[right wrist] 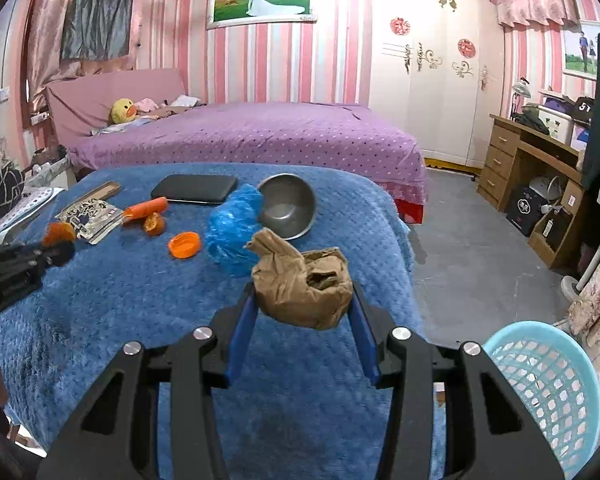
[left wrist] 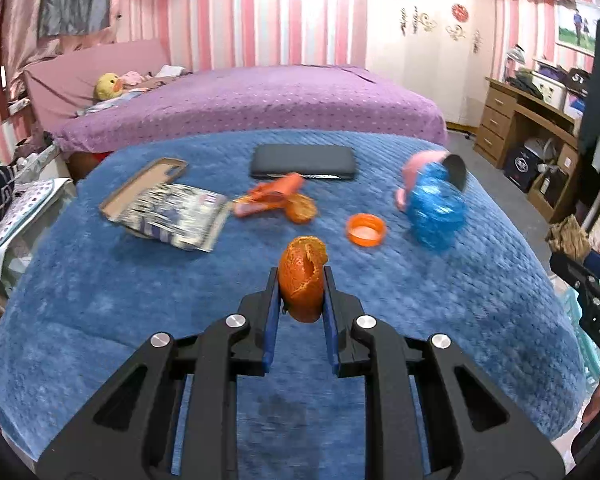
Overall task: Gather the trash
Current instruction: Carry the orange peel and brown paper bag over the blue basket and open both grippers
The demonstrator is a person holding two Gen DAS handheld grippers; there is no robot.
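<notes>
With the left gripper (left wrist: 302, 280) pinching peel (left wrist: 303, 278) and the right gripper (right wrist: 302, 298) pinching a paper wad (right wrist: 304, 286), either could slip short of the basket (right wrist: 548, 384).

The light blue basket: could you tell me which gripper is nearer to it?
Right. The right gripper, holding crumpled brown paper, is beside the basket; the left gripper is across the table.

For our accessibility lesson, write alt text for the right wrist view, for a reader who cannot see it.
The right gripper holds a crumpled brown paper bag above a blue blanket. Beyond it lie a blue plastic bag, a metal bowl and an orange cap; a light blue basket sits at lower right.
</notes>
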